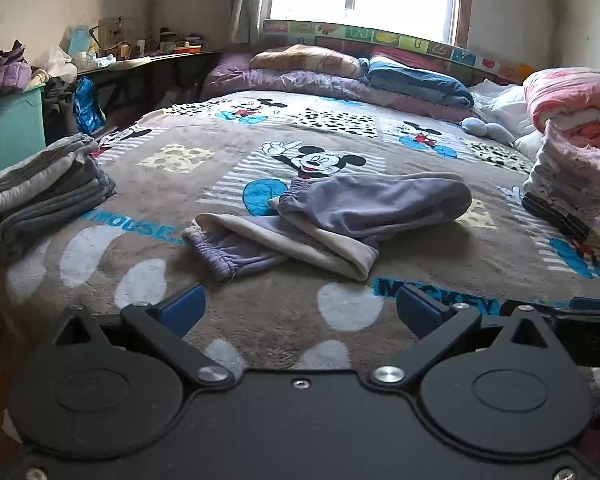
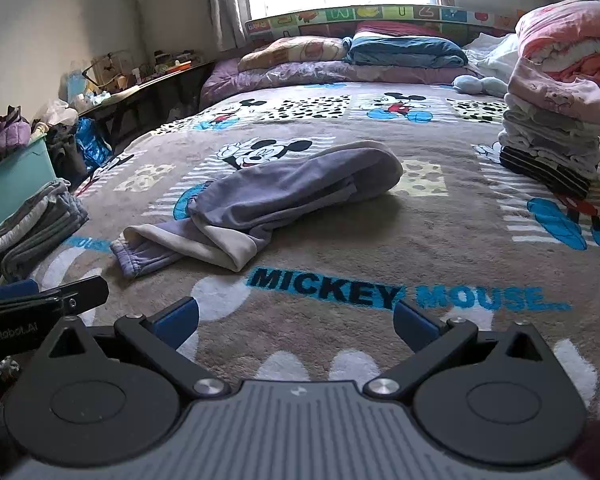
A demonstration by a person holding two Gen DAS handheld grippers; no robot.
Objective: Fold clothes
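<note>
Left wrist view: left tool (image 1: 298, 312) wide open, empty, above blanket (image 1: 228, 320).

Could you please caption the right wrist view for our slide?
Open right gripper faces rumpled purple trousers on a Mickey Mouse blanket.

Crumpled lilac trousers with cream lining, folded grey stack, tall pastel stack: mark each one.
Crumpled lilac trousers with cream lining (image 1: 364, 204): left wrist view, upper leg.
Folded grey stack (image 1: 40, 196): left wrist view, front edge.
Tall pastel stack (image 2: 552, 128): right wrist view, side.
</note>
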